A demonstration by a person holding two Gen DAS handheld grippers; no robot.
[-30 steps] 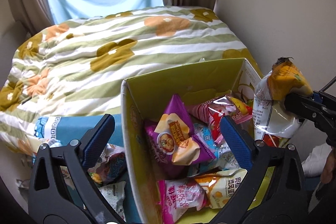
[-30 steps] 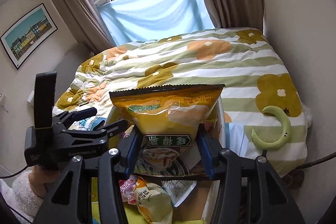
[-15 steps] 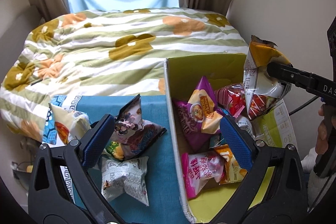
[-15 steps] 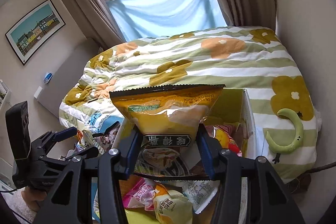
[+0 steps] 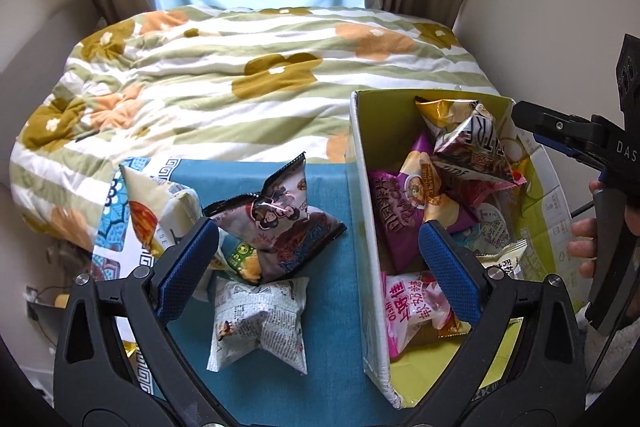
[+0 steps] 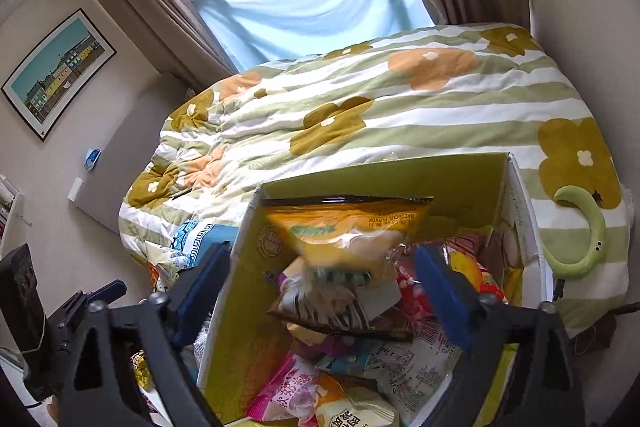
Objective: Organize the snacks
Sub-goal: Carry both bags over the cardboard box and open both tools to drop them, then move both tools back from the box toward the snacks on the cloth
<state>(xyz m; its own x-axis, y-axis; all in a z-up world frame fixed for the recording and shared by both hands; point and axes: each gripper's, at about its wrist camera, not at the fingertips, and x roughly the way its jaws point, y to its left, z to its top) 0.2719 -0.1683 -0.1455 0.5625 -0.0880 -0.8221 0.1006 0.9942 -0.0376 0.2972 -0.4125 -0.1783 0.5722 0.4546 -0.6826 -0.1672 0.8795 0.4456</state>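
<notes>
A yellow-orange foil bag of barbecue-flavour crisps (image 6: 348,227) drops blurred from the right gripper (image 6: 324,291), whose blue-padded jaws are opening and now stand wide to either side of it, the pads no longer pressing on it. Below it waits the tall cardboard box with a lime-green inside (image 6: 400,175), set on the edge of a bed with a green-striped, flower-print duvet (image 6: 400,107) and already heaped with packets, among them a purple crisp bag (image 5: 404,211) and a pink sweet packet (image 5: 412,307). In the left wrist view the dropped bag lies at the far end of the box, on top of the pile.

The left gripper (image 5: 316,267) hangs with its jaws wide and empty above a teal cloth (image 5: 328,367) beside the box, where three snacks remain outside: a dark foil packet printed with cartoon faces (image 5: 284,223), a white newsprint-pattern pouch (image 5: 260,323) just in front of it, and a cream bag with an orange disc (image 5: 156,211) to the left, near the cloth's patterned border.

The release looks well placed: over the box's middle and clear of its walls. To finish the step cleanly, the right hand should probably draw back up and out without catching the box rim, leaving room for the left claw to come down over the dark packet, which sits highest and nearest its pads, and pinch it across the puffed middle rather than a slippery sealed edge.
</notes>
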